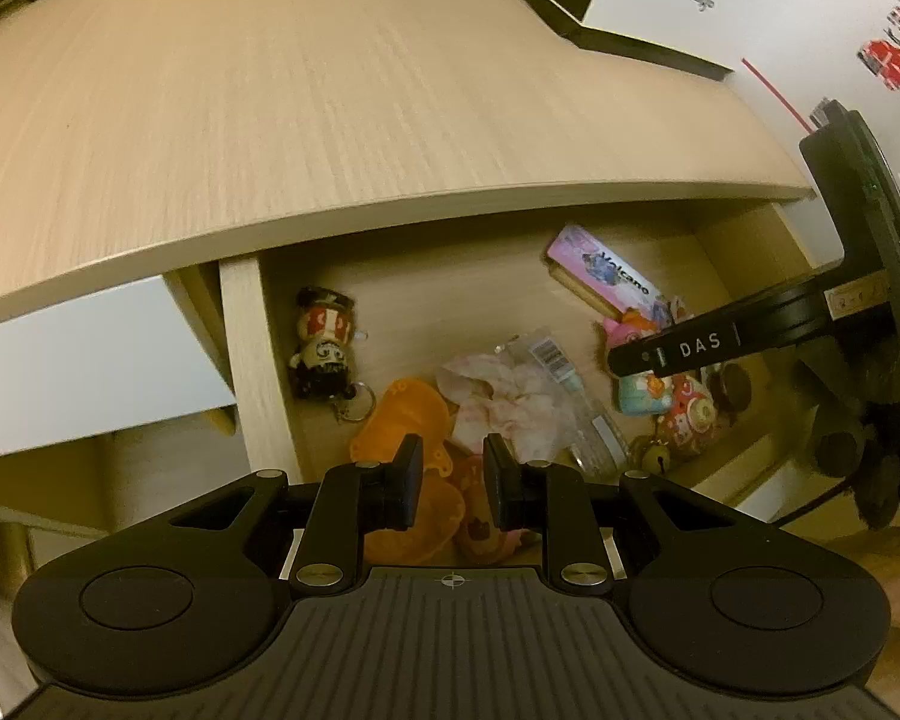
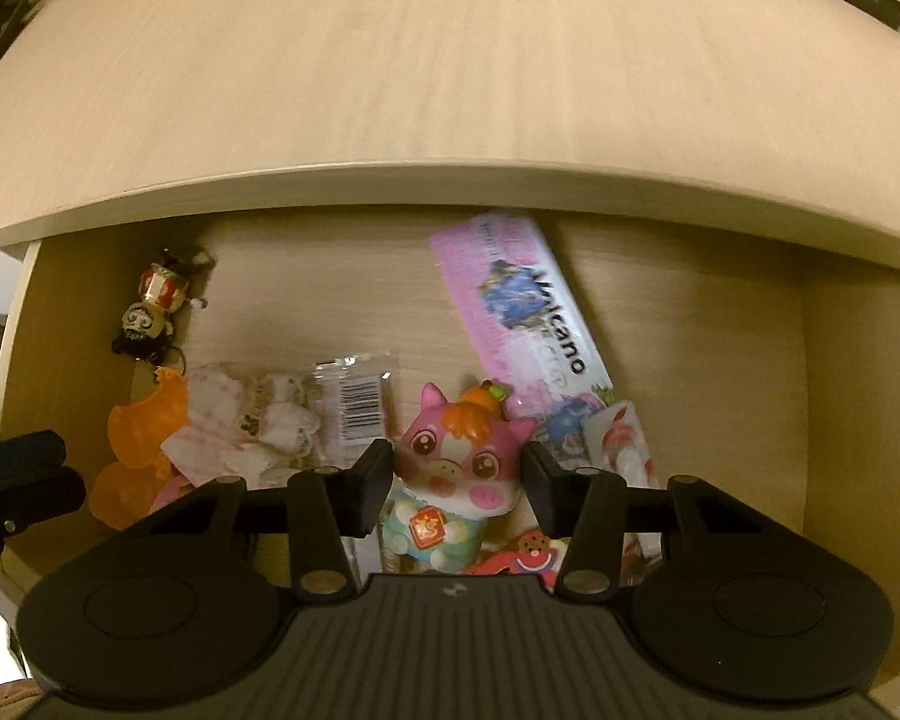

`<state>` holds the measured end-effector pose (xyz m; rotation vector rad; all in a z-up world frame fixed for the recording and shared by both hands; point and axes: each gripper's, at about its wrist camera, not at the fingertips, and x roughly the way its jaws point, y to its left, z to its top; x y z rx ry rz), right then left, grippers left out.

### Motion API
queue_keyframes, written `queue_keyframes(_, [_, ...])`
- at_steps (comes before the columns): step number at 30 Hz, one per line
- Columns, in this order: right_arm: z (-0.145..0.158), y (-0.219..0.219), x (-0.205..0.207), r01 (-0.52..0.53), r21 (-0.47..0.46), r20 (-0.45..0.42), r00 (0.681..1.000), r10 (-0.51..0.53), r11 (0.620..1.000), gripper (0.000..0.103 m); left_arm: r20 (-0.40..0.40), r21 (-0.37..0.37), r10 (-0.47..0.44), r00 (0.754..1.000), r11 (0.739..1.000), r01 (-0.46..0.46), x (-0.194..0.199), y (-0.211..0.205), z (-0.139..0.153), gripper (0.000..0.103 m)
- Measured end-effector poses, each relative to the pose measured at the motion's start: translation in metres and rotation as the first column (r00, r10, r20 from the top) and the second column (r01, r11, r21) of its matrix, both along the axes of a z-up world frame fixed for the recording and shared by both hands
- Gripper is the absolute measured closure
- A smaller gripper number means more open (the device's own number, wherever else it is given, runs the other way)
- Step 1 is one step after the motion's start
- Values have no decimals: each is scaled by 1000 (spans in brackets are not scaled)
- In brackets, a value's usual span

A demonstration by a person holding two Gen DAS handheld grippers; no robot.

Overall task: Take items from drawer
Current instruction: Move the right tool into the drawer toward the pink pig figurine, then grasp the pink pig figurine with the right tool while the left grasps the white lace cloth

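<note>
The drawer [image 2: 834, 396] stands pulled out under the counter [image 1: 330, 120] and holds all its clutter; nothing lies on the counter's bare wood in view, so by my judgement the taking-out has barely begun, or no item from this drawer has landed where the cameras look.

Inside, a pink pig-like toy [image 2: 462, 456] stands toward the front, a pink box printed "Volcano" [image 2: 522, 312] lies slanted behind it, a small doll keychain [image 2: 156, 312] sits by the left wall, a clear bag with a barcode [image 2: 354, 402] and pink-white cloth lies mid-drawer, and orange plastic pieces [image 2: 138, 444] lie at front left.

The right gripper [image 2: 459, 483] has its fingers [image 2: 372, 492] spread wide on either side of the pig toy's head; they look close to its cheeks, but whether they touch it I cannot tell. It looks like the pick in hand.

The left gripper [image 1: 453, 480] hangs over the orange pieces with its fingers [image 1: 405, 486] parted by a narrower gap, holding nothing.
</note>
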<state>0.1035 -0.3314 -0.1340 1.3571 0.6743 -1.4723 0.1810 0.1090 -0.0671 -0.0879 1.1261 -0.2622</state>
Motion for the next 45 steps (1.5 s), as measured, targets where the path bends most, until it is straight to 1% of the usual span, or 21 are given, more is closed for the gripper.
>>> queue_keyframes(3, [0,2,-3,11,2,1,1000,-11,1000,55,4,10,-8,1000,1000,8,-3,1,2,79])
queue_keyframes(4, [1,2,-3,13,0,2,1000,-13,1000,51,6,12,-9,1000,1000,9,-4,2,2,79])
queue_keyframes(5, [0,2,-3,15,5,-3,1000,-15,1000,45,7,13,-8,1000,1000,8,-4,2,2,79])
queue_keyframes(6, [-1,1,-3,16,14,-17,1000,-16,1000,30,8,14,-7,1000,1000,6,-4,3,3,79])
queue_keyframes(7, [-2,0,-3,21,21,-32,999,-20,1000,24,10,13,-4,1000,1000,4,-4,4,3,79])
queue_keyframes(9, [-5,-2,-6,21,53,-49,999,-18,998,24,15,11,4,1000,1000,-4,-5,6,4,79])
queue_keyframes(12, [-14,-9,-7,10,101,-36,999,-7,995,22,18,9,18,1000,1000,-18,-5,9,4,79])
queue_keyframes(14, [-14,-11,-5,-13,101,-44,999,18,995,23,17,7,31,999,1000,-31,-5,12,4,79])
queue_keyframes(15, [-13,-12,-4,-27,96,-50,998,31,995,27,16,6,37,999,999,-37,-5,13,3,79])
queue_keyframes(16, [-11,-13,-3,-39,92,-60,997,45,995,33,16,7,39,999,999,-40,-4,13,3,79])
queue_keyframes(17, [-9,-13,-1,-57,83,-68,996,63,995,36,16,8,41,999,999,-41,-4,13,3,79])
queue_keyframes(19, [-5,-12,2,-89,61,-66,994,93,994,53,13,9,39,999,999,-39,-3,12,2,79])
queue_keyframes(20, [-3,-11,2,-101,53,-58,993,105,993,56,11,9,36,999,999,-37,-3,12,2,79])
queue_keyframes(23, [-1,-6,2,-106,40,-46,993,108,994,57,3,10,22,1000,1000,-22,0,8,0,79])
queue_keyframes(29, [8,10,-14,-62,-1,-6,998,62,998,58,-7,16,-32,999,999,32,4,0,-2,79])
queue_keyframes(30, [12,13,-17,-76,-12,-8,997,76,997,58,-5,21,-47,999,999,47,4,-1,-2,79])
queue_keyframes(32, [23,21,-23,-57,-43,-21,998,56,997,58,4,31,-81,997,996,81,6,-3,-1,79])
queue_keyframes(34, [36,30,-29,-53,-79,-58,997,48,995,58,10,39,-106,994,994,106,7,-2,0,79])
queue_keyframes(37, [48,37,-34,-61,-131,-100,994,48,990,58,-7,37,-129,992,991,130,12,0,-4,79])
queue_keyframes(41, [58,52,-46,-29,-166,-81,997,16,986,58,-36,18,-130,991,991,131,23,-3,-11,79])
queue_keyframes(45, [58,62,-53,-21,-167,-71,997,9,986,58,-28,18,-185,982,982,186,34,-16,-13,79])
